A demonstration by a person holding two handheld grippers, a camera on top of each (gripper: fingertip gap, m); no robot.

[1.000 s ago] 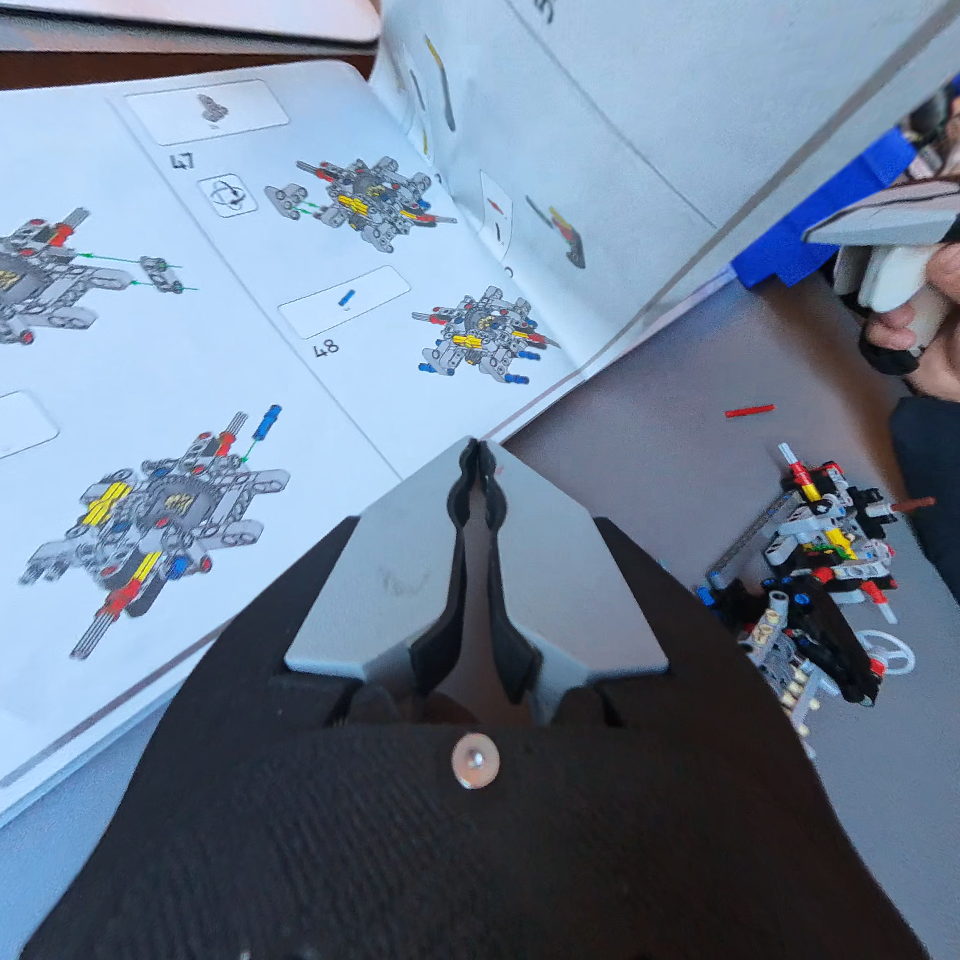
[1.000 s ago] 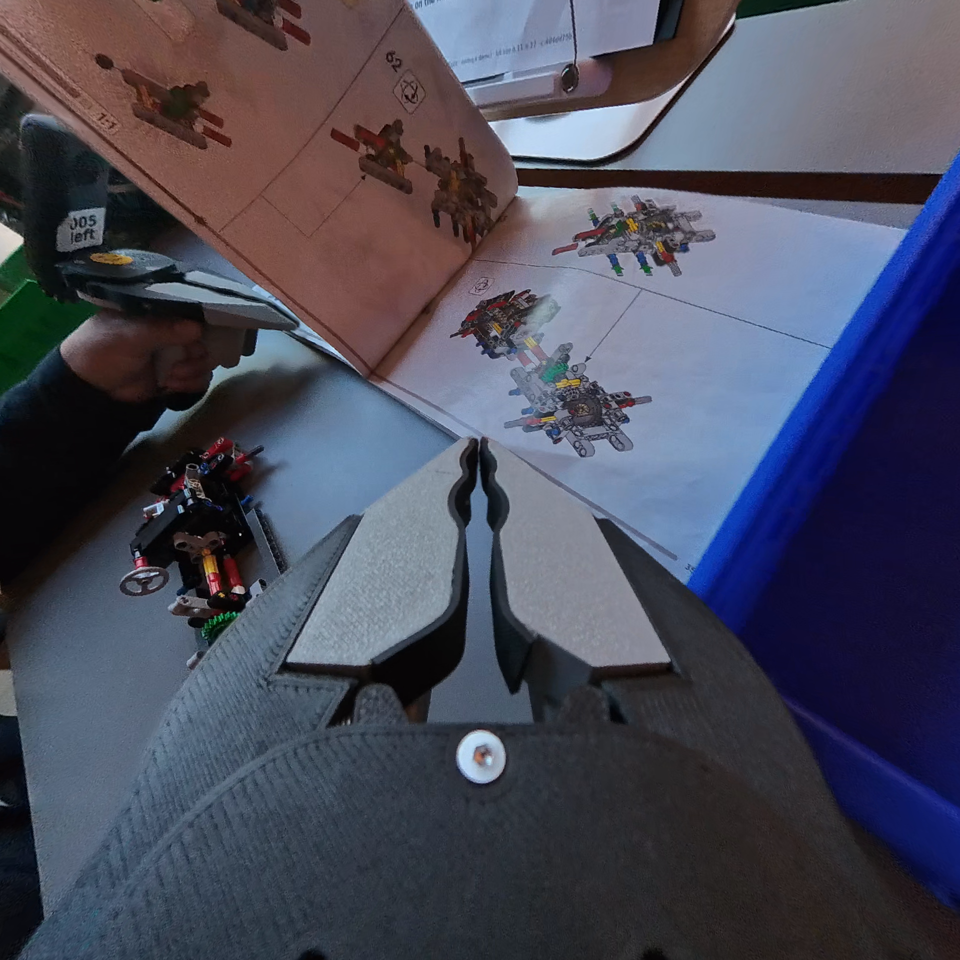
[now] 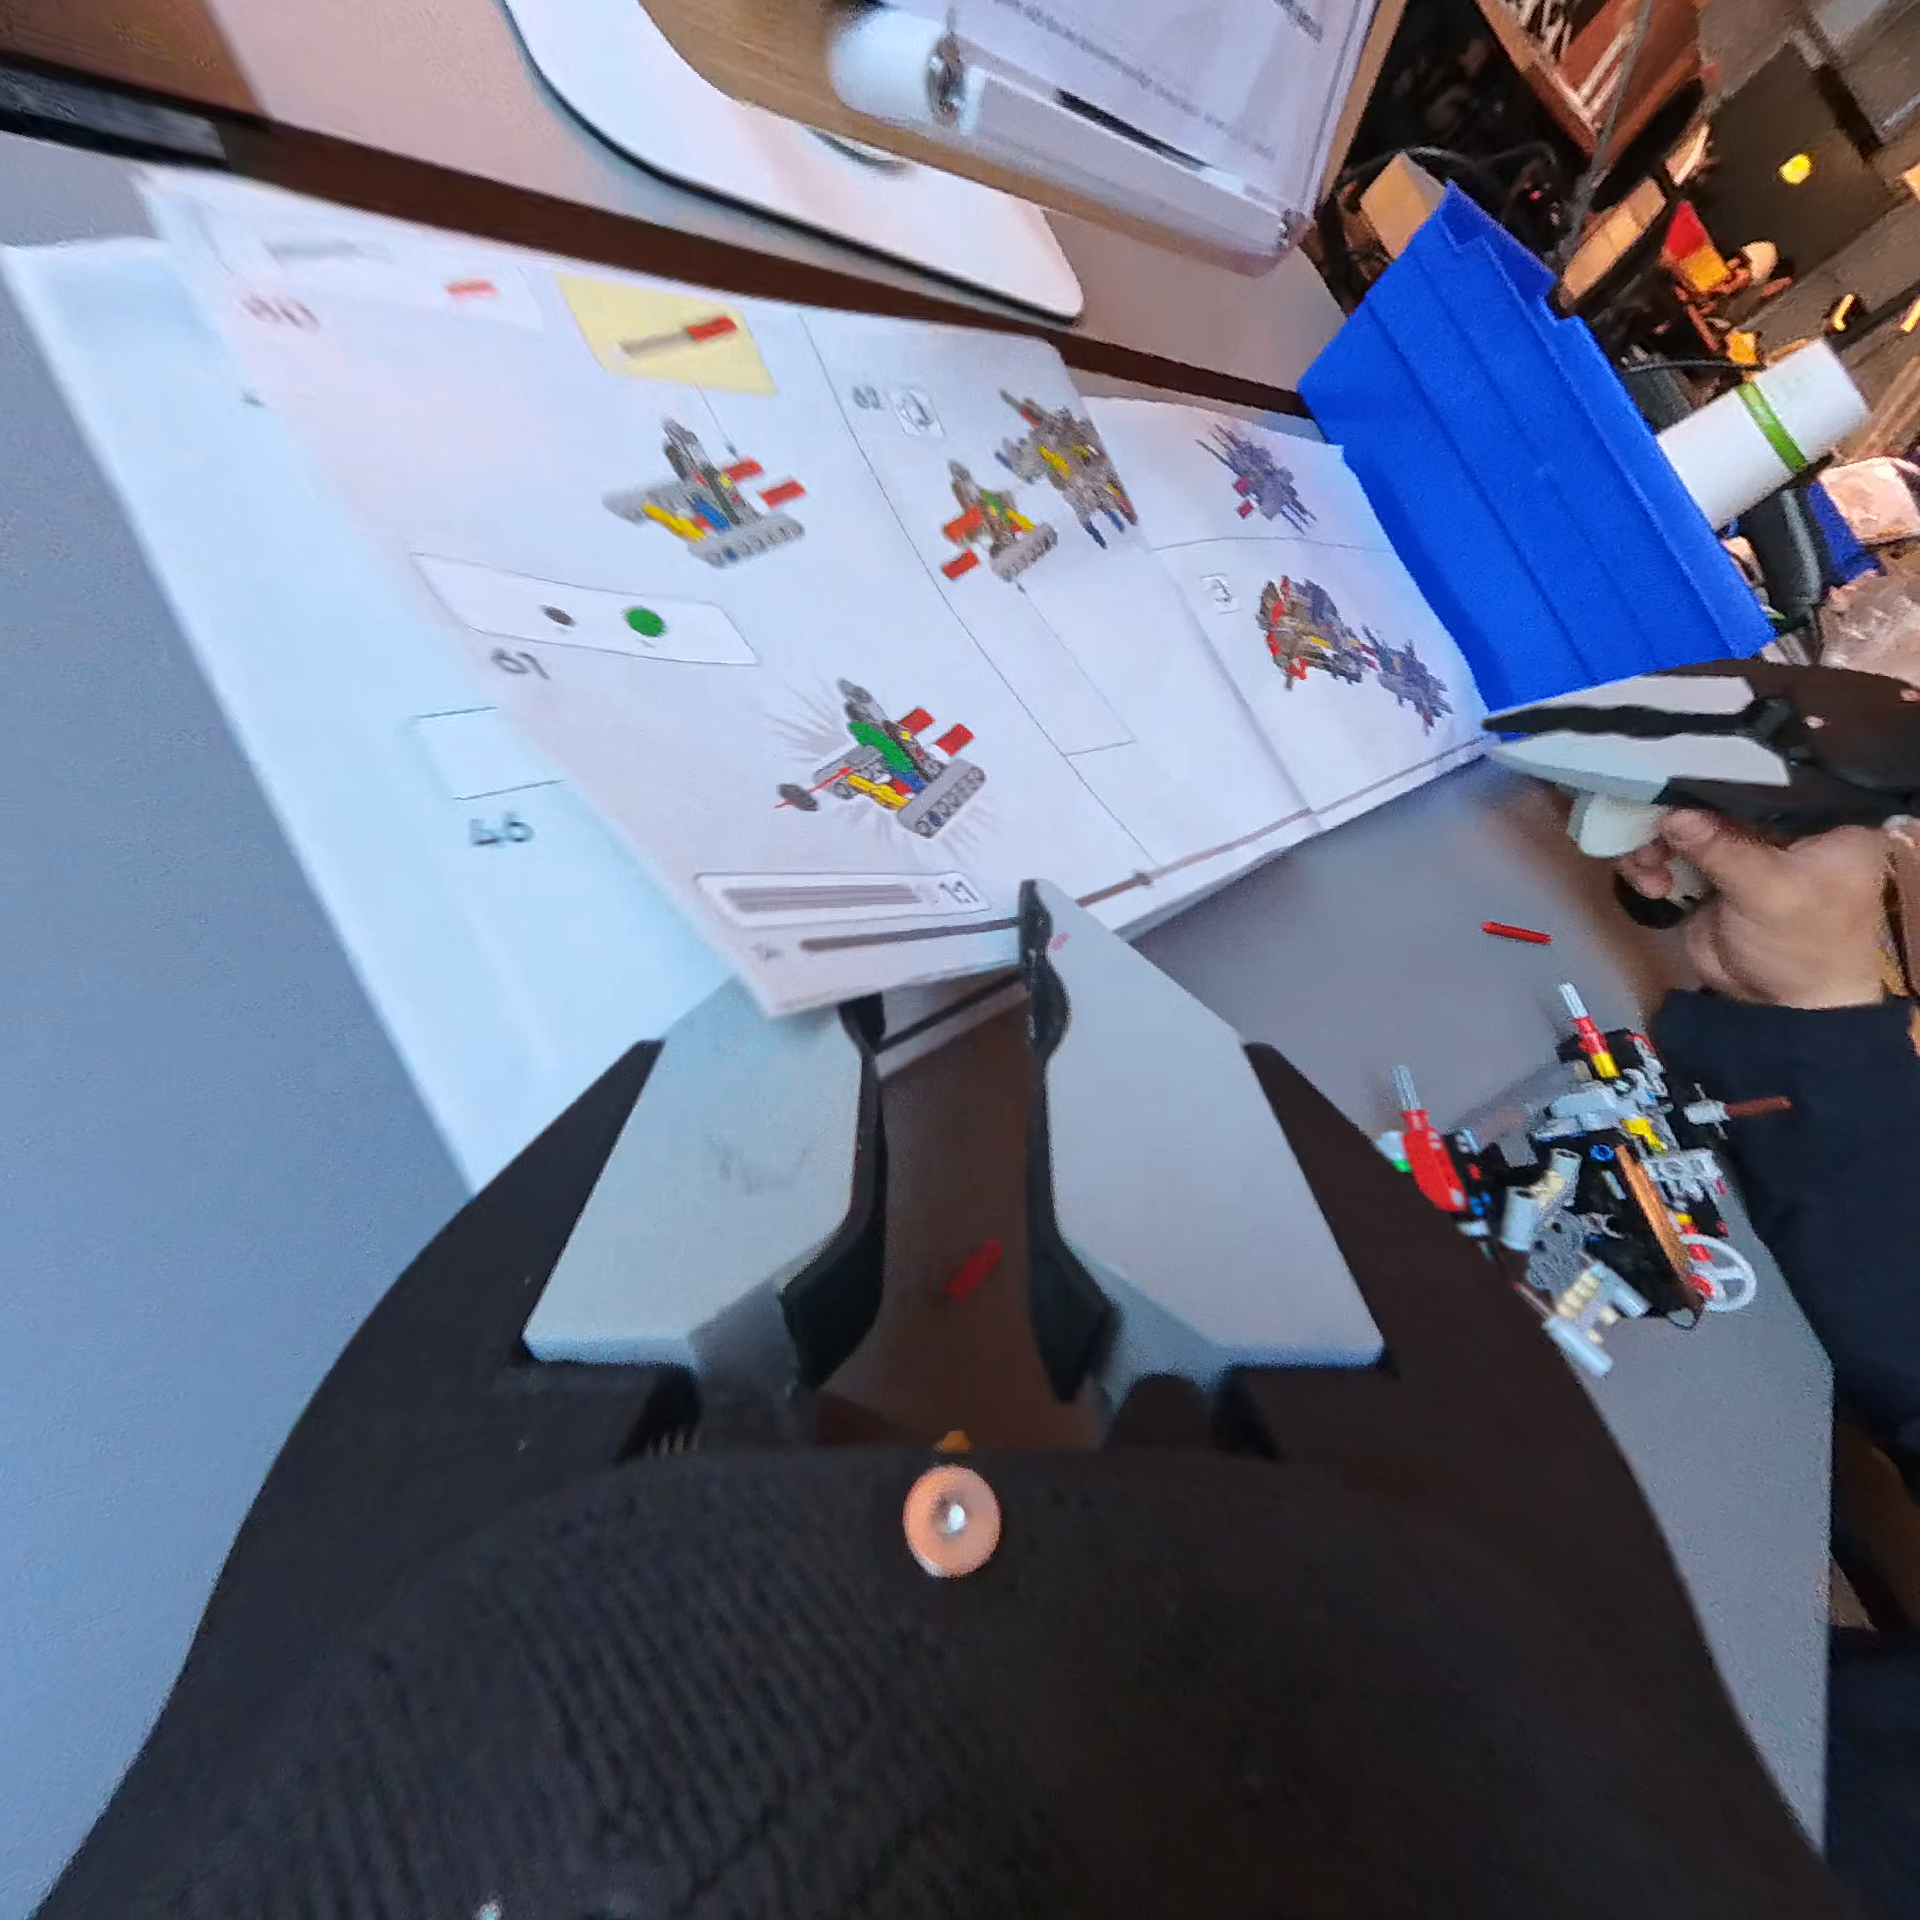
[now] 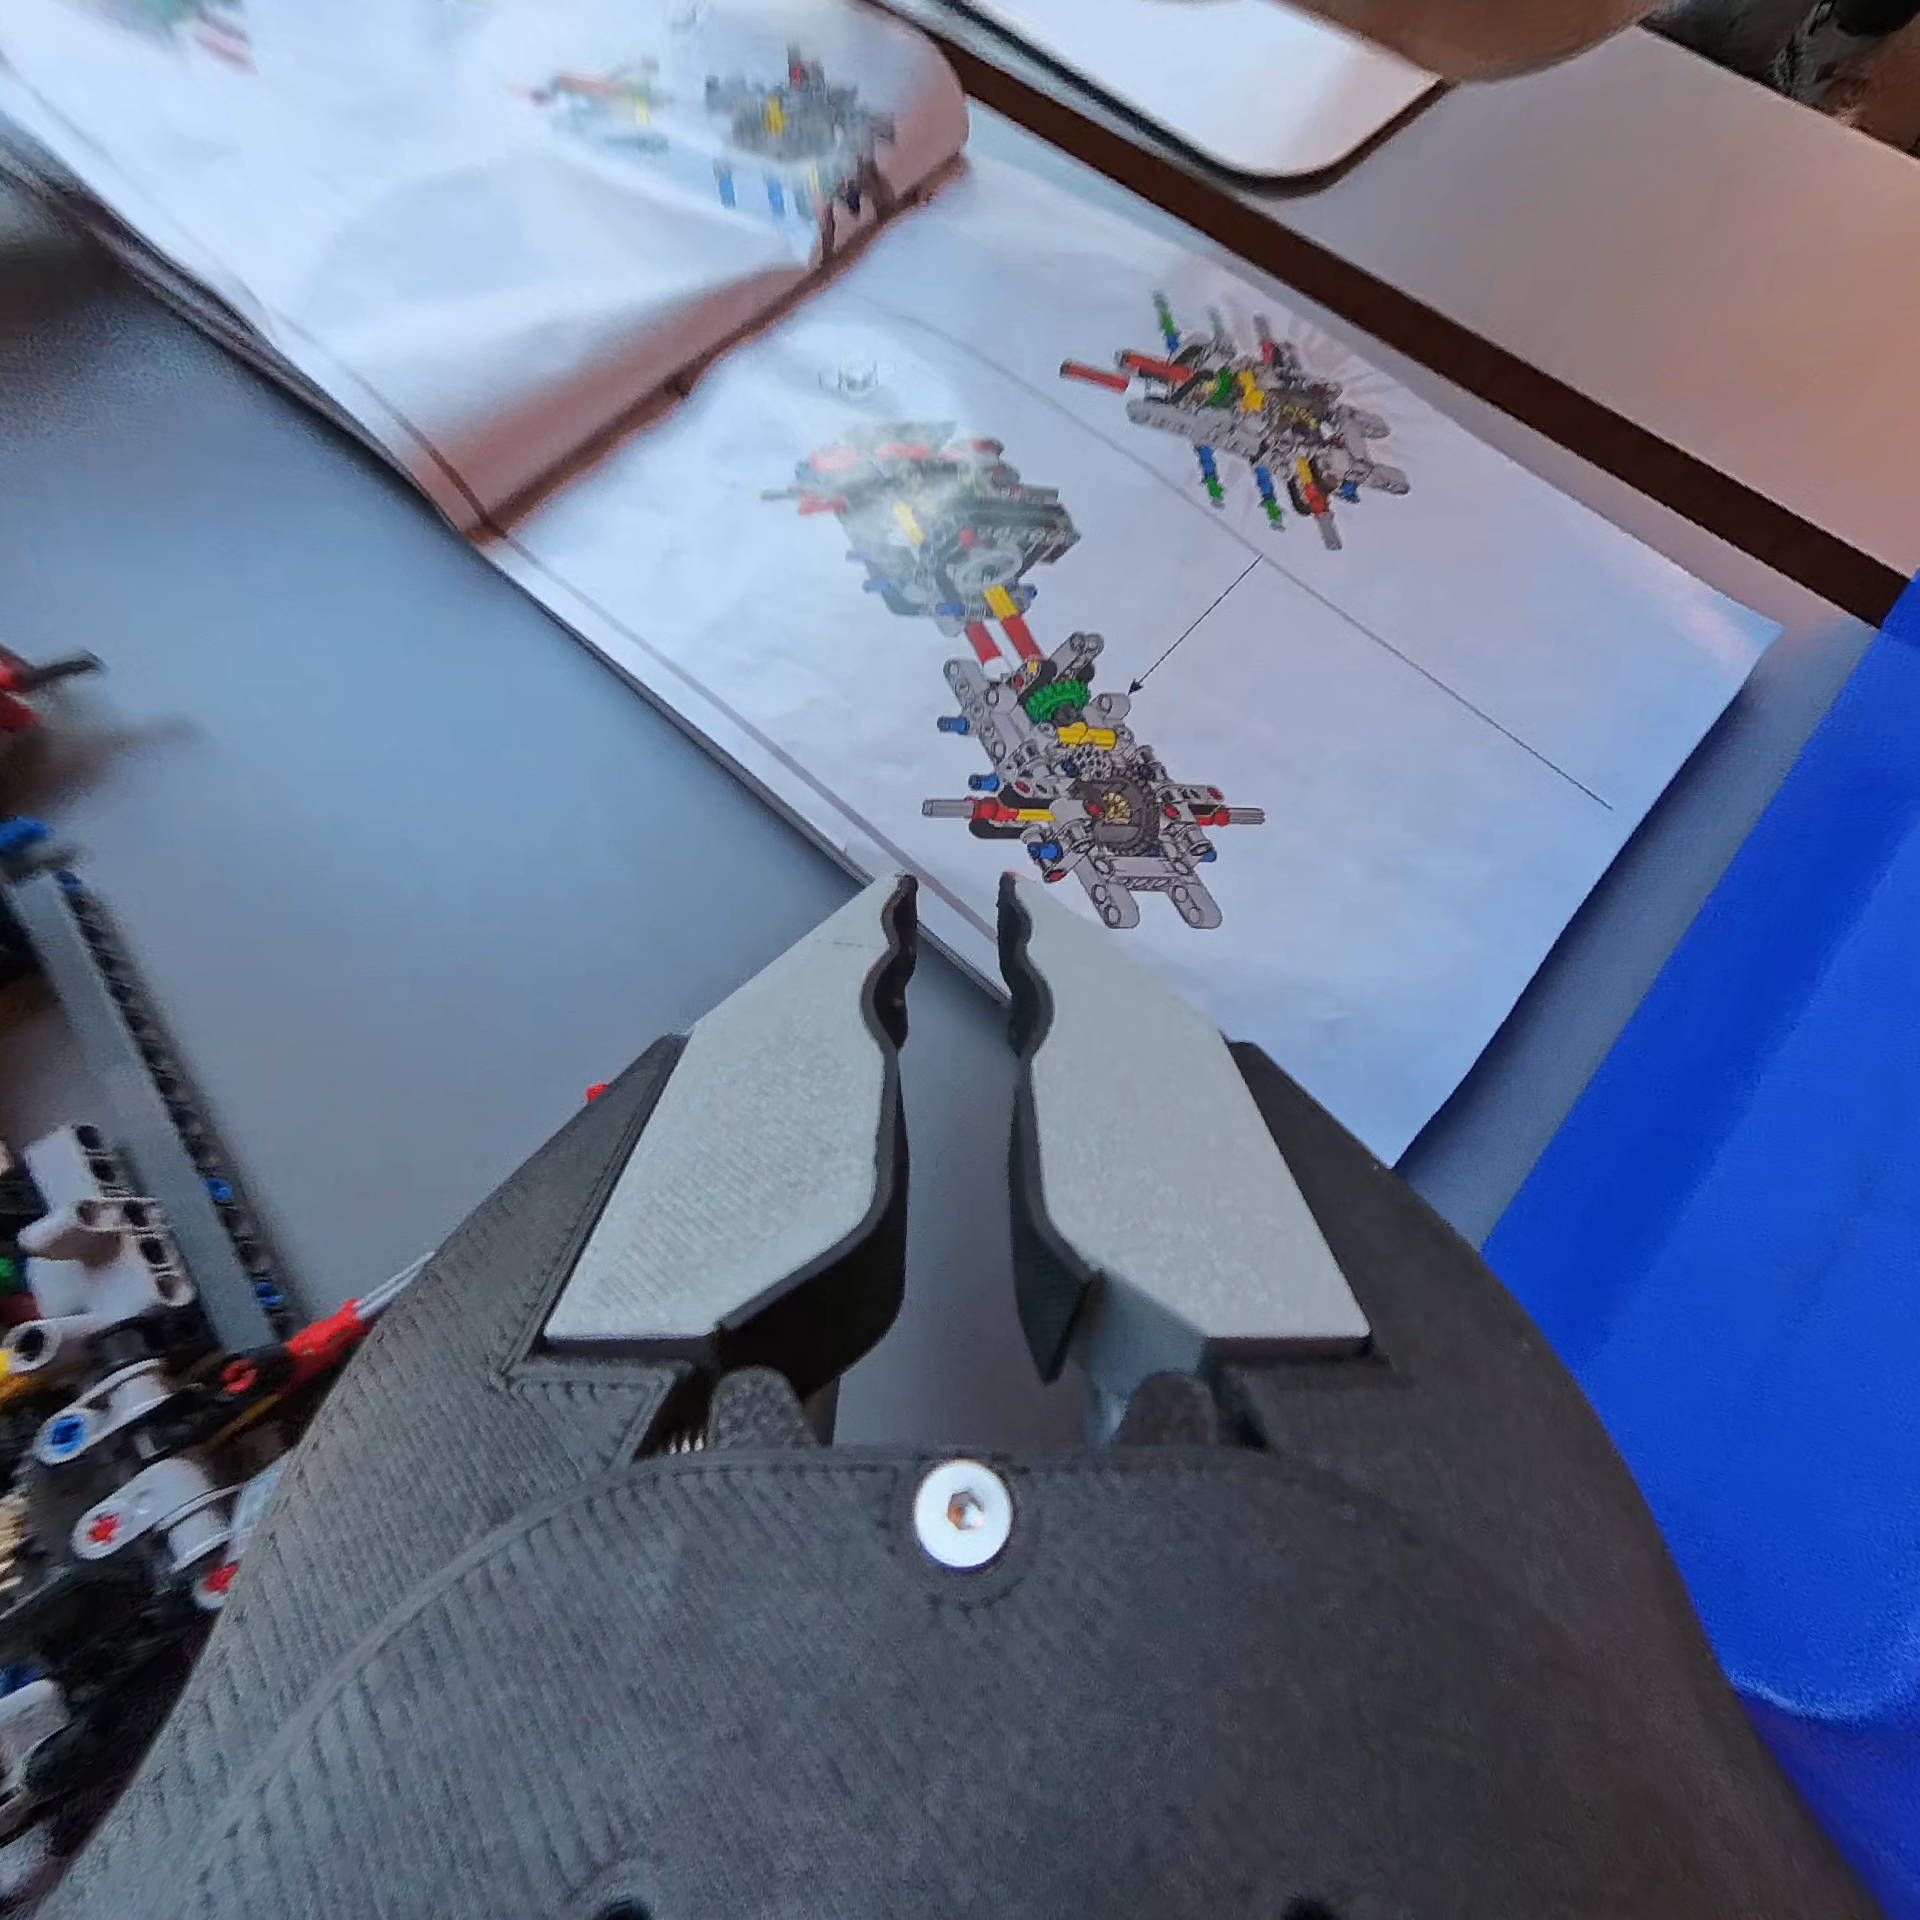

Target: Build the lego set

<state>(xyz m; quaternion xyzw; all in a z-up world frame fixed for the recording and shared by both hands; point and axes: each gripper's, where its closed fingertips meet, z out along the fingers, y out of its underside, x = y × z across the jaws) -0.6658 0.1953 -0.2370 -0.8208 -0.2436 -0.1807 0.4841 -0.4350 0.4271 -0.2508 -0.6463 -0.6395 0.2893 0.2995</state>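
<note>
**Claw status: both pairs of fingers apart**

Left claw (image 3: 948, 951): fingers spread, clamped on nothing. Loose page corner of instruction booklet (image 3: 727, 748) draped over tip at 10 o'clock. Small red pin (image 3: 974, 1270) on grey table (image 3: 1351, 935) between the fingers. Brick model (image 3: 1590, 1195) at 3 o'clock.

Right claw (image 4: 956, 896): fingers apart, bare, over near booklet edge. Blue bin (image 4: 1766, 1143) at 3 o'clock.

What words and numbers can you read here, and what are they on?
I don't read writing out; here is where it sits.
Booklet: printed numbers beside the building pictures, some blurred.
White sheet at the far edge: lines of small print, too blurred to read.
Blue bin: no writing shows.
</note>
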